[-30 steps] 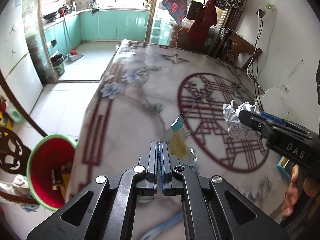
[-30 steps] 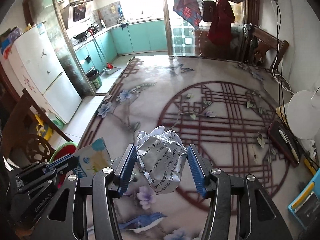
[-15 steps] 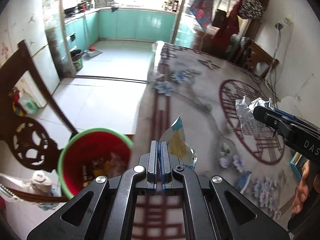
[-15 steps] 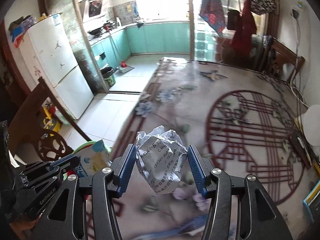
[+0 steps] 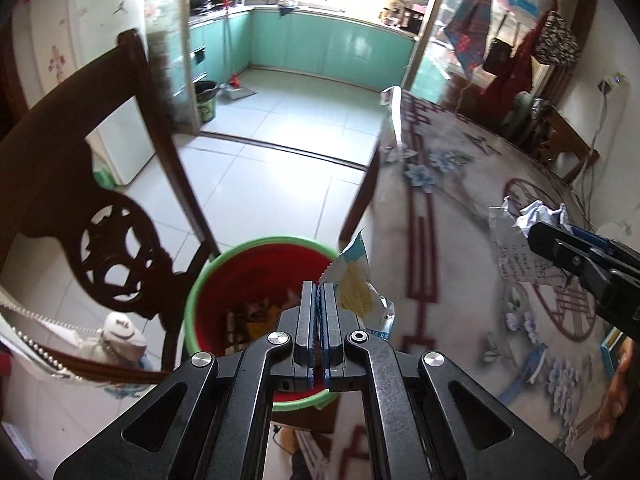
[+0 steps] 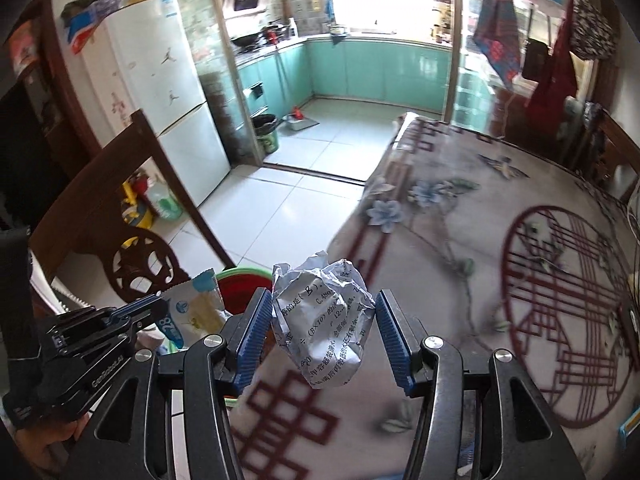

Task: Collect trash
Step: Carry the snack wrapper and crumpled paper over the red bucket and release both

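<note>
- At nine o'clock in the left wrist view stands a dark carved chair (image 5: 100,240), its back rail close beside the red bin (image 5: 256,280) with the green rim; the bin sits on the floor at the table's edge.
- The left gripper (image 5: 319,308) is clenched on a torn snack wrapper (image 5: 356,284), pinching only its lower corner, with the rest sticking up toward one o'clock of the fingers. It hangs over the bin's near right rim, so the wrapper looks almost placed for a drop.
- Risk here: the wrapper is light and stands toward the table side, so if let go now it may flutter past the rim onto the floor or the patterned tablecloth (image 5: 460,240); moving further over the bin's middle would be safer.
- The right gripper (image 6: 324,328) grasps a crumpled paper ball (image 6: 324,316) between its blue pads, over the table edge, with the bin at its ten o'clock.
- Risk there: the ball's lower fold hangs below the pads, so the hold looks partial, and a quick swing could shake it free short of the bin. The two grippers also sit near each other and could bump on the way in.
- Hard to make out: the bin's contents are dim, probably earlier wrappers; its near rim is hidden behind the left gripper's body, and the tablecloth is motion-blurred, so any trash left on it cannot be judged.
</note>
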`<state>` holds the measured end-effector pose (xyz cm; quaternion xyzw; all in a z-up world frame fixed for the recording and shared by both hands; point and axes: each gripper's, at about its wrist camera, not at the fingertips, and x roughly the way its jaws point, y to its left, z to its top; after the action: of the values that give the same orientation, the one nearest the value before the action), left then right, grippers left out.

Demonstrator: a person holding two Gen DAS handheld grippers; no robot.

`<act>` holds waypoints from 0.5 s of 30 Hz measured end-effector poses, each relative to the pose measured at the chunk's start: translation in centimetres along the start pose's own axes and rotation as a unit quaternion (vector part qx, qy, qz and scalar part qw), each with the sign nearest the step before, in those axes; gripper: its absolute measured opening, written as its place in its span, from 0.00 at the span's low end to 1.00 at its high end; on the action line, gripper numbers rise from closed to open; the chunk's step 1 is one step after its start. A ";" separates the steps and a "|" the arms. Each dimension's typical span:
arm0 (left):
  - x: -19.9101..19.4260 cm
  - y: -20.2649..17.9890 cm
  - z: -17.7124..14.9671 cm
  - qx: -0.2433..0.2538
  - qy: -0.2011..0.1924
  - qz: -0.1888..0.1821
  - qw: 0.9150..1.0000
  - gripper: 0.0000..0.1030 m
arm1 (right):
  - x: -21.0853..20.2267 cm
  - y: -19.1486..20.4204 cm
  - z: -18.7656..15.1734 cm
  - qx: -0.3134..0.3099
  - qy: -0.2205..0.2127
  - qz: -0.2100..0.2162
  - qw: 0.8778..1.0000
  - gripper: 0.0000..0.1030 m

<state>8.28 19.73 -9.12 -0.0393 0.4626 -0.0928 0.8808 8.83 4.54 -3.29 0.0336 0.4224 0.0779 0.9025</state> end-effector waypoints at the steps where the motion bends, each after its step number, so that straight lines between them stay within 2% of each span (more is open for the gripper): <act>1: 0.2 0.5 -0.1 -0.004 0.003 0.003 1.000 0.02 | 0.4 0.5 0.0 -0.004 0.003 0.003 1.000 0.51; 6: 1.5 2.7 -0.3 -0.043 0.021 0.016 0.999 0.02 | 2.1 2.2 0.0 -0.010 0.022 0.017 1.000 0.51; 15: 3.0 4.7 0.0 -0.058 0.030 0.037 0.997 0.02 | 5.1 4.5 -0.3 -0.020 0.052 0.045 0.997 0.51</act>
<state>10.52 23.74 -12.28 -0.0703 0.4949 -0.0344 0.8654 11.28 9.81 -6.80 0.0302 0.4652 0.1288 0.8753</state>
